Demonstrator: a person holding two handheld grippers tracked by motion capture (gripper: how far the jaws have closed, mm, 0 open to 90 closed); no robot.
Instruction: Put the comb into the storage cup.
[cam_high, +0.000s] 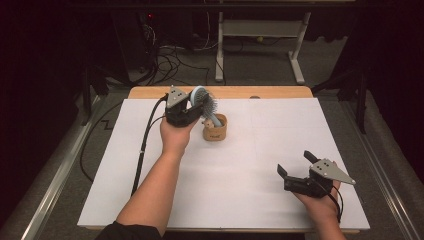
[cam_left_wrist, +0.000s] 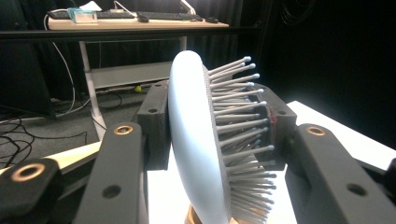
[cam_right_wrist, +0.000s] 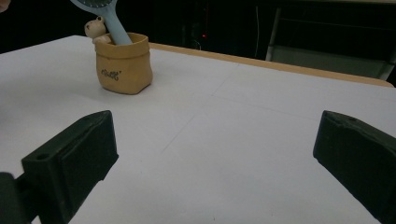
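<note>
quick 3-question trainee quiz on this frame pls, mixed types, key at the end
1. True or false: the right tongs hold the brush.
2. Where is the brush handle? A) flat on the table B) in the tan pot C) on the floor
3. Fill in: the left tongs are shut on the brush ____.

Key
1. False. The right tongs are open and hold nothing, near the table's right front; the left tongs hold the brush.
2. B. The handle slants down into the pot, beside a small figure at its rim.
3. Head: one jaw presses its smooth back, the other its bristles.
</note>
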